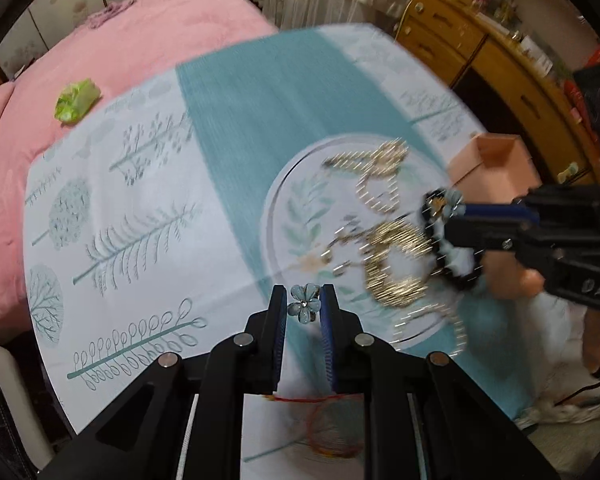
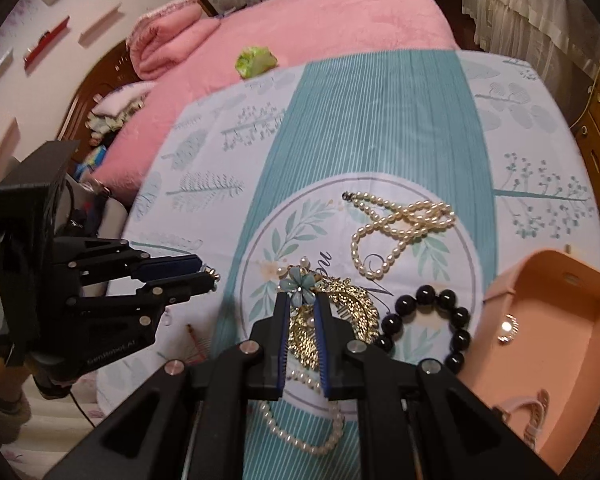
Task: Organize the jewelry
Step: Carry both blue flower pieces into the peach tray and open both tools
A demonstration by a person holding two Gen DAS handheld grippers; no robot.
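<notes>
My left gripper point(image 1: 305, 303) is shut on a small blue flower ornament point(image 1: 305, 309) and holds it above the teal and white tablecloth point(image 1: 240, 120). My right gripper point(image 2: 302, 297) is shut on a matching blue flower ornament point(image 2: 301, 284), just over a gold leaf piece point(image 2: 350, 308). Lying on the cloth are a pearl necklace point(image 2: 400, 224), a black bead bracelet point(image 2: 434, 320) and a second pearl strand point(image 2: 300, 434). In the right wrist view the left gripper point(image 2: 210, 274) is at the left. In the left wrist view the blurred right gripper point(image 1: 440, 208) is at the right.
An open pink box point(image 2: 572, 280) stands at the right edge of the table with a small sparkly piece point(image 2: 508, 326) inside. A red string loop point(image 1: 328, 420) lies near the front. Behind are a pink bed point(image 2: 340, 12) with a green object point(image 2: 256, 60), and a wooden dresser point(image 1: 480, 52).
</notes>
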